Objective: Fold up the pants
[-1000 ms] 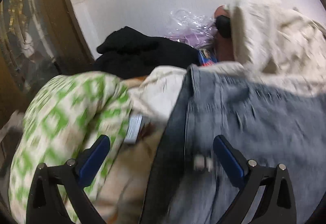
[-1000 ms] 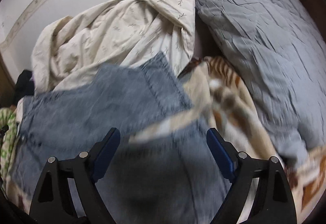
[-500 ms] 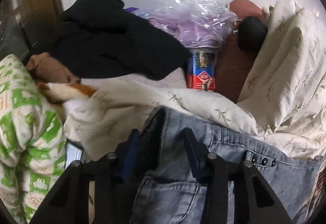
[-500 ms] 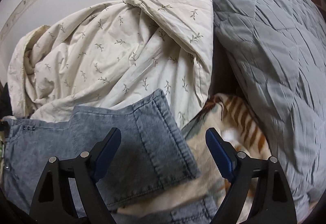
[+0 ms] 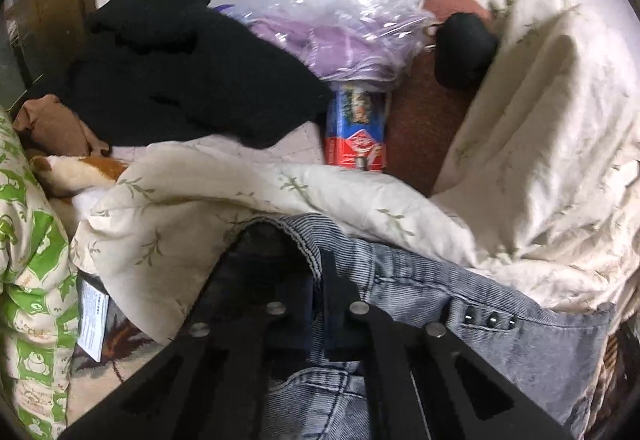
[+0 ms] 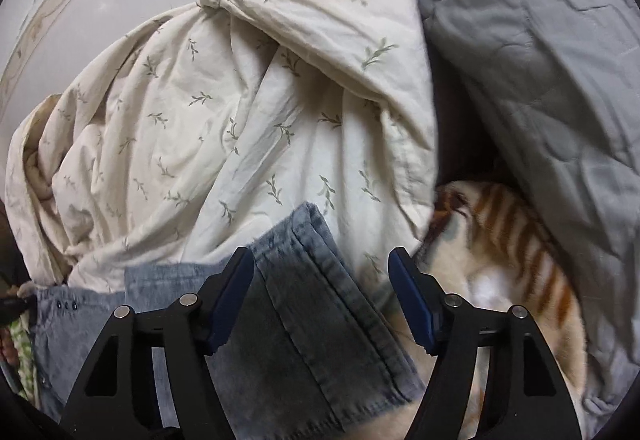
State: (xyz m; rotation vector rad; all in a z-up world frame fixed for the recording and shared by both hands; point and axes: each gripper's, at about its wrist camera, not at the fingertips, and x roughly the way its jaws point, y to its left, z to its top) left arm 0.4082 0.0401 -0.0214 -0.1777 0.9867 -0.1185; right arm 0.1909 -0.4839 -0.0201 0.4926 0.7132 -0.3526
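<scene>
The pants are light blue-grey jeans point(image 5: 500, 324) lying on a bed among bedding. In the left wrist view my left gripper point(image 5: 318, 280) is shut on the waistband edge of the jeans, denim pinched between its blue pads; three small rivets show to the right. In the right wrist view a hemmed leg end of the jeans point(image 6: 316, 304) lies between the fingers of my right gripper point(image 6: 320, 276). Its jaws are closing, and the pads stand apart from the cloth on both sides.
A cream leaf-print duvet point(image 6: 224, 112) is heaped behind the jeans. A grey quilt point(image 6: 540, 60) lies at right over a tiger-striped blanket point(image 6: 508, 240). In the left view: black clothing point(image 5: 180, 72), a plastic bag point(image 5: 344, 36), a red-blue box point(image 5: 356, 128), a green-patterned pillow point(image 5: 32, 280).
My left gripper went from wide open to shut on the jeans' waistband. Both grippers slid along the jeans toward the duvet, and the right jaws have narrowed around the leg hem.
</scene>
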